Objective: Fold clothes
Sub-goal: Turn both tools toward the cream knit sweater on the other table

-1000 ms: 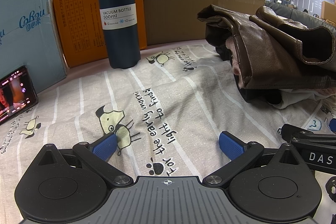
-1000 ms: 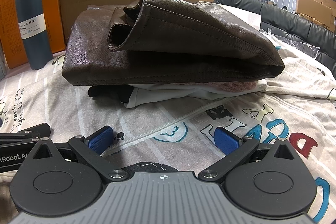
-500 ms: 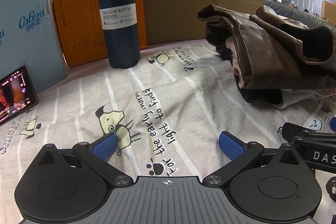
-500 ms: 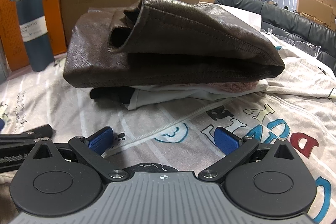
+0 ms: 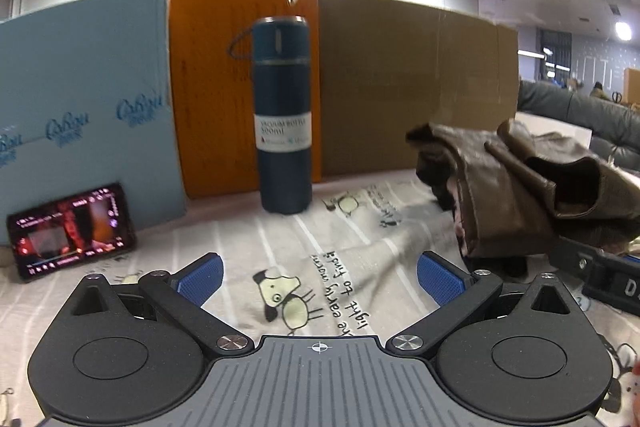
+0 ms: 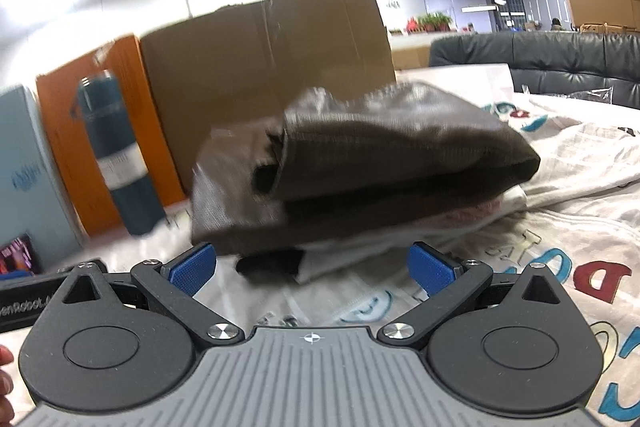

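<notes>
A folded brown leather jacket (image 6: pixel 360 163) lies on top of a small stack with white and dark garments (image 6: pixel 344 259) under it, on a pale printed sheet (image 5: pixel 332 239). The same jacket (image 5: pixel 516 187) sits at the right of the left wrist view. My left gripper (image 5: pixel 318 277) is open over the sheet's dog print, holding nothing. My right gripper (image 6: pixel 312 269) is open just in front of the stack, with nothing between its blue pads. The right view is motion-blurred.
A dark blue vacuum bottle (image 5: pixel 283 119) stands against an orange box (image 5: pixel 212 87) and a brown cardboard box (image 5: pixel 412 83). A light blue box (image 5: pixel 80 115) has a lit phone (image 5: pixel 72 231) leaning on it. A dark sofa (image 6: pixel 540 59) lies beyond.
Both grippers have tilted upward, so the ceiling now shows and the bottle and jacket sit lower and farther in view. Both stay open.
</notes>
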Action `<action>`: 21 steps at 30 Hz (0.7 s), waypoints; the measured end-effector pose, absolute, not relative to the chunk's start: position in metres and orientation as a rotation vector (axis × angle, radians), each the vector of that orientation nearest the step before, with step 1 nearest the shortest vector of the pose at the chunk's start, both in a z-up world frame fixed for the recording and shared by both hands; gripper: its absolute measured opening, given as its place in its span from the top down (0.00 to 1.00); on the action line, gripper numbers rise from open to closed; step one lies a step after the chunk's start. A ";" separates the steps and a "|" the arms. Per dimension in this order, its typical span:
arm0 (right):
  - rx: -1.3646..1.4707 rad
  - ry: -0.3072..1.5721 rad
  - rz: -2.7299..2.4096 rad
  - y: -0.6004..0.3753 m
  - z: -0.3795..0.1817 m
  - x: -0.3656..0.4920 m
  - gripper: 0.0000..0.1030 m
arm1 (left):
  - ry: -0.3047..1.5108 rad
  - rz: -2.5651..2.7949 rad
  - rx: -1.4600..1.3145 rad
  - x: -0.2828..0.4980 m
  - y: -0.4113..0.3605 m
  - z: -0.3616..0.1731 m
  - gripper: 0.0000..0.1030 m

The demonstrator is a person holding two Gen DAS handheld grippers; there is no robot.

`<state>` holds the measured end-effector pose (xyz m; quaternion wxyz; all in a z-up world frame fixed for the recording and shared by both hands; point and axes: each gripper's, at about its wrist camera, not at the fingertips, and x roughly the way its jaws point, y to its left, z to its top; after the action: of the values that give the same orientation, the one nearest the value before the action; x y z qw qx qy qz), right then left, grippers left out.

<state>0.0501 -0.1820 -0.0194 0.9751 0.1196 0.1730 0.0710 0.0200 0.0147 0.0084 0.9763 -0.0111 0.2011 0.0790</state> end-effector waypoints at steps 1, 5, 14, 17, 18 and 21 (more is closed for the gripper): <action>0.250 0.332 0.148 -0.182 -0.018 0.047 0.00 | 0.392 0.159 -0.026 0.015 0.016 0.011 0.00; 0.261 0.264 0.177 -0.181 -0.014 0.036 0.00 | 0.372 0.174 -0.041 0.001 0.021 0.019 0.00; 0.161 0.123 0.330 -0.151 0.010 -0.016 0.00 | 0.259 0.223 0.041 -0.058 0.034 0.043 0.00; 0.184 0.144 0.403 -0.138 0.021 -0.029 0.00 | 0.224 0.289 0.050 -0.082 0.044 0.050 0.00; 0.199 0.156 0.432 -0.134 0.025 -0.033 0.00 | 0.214 0.310 0.055 -0.090 0.049 0.053 0.00; 0.227 0.175 0.530 -0.118 0.037 -0.046 0.00 | 0.180 0.352 0.088 -0.116 0.065 0.059 0.00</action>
<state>-0.0464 -0.1179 0.0369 0.9550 0.1117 0.0860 0.2609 -0.1164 0.0650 0.0589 0.9796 0.0438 0.0892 0.1747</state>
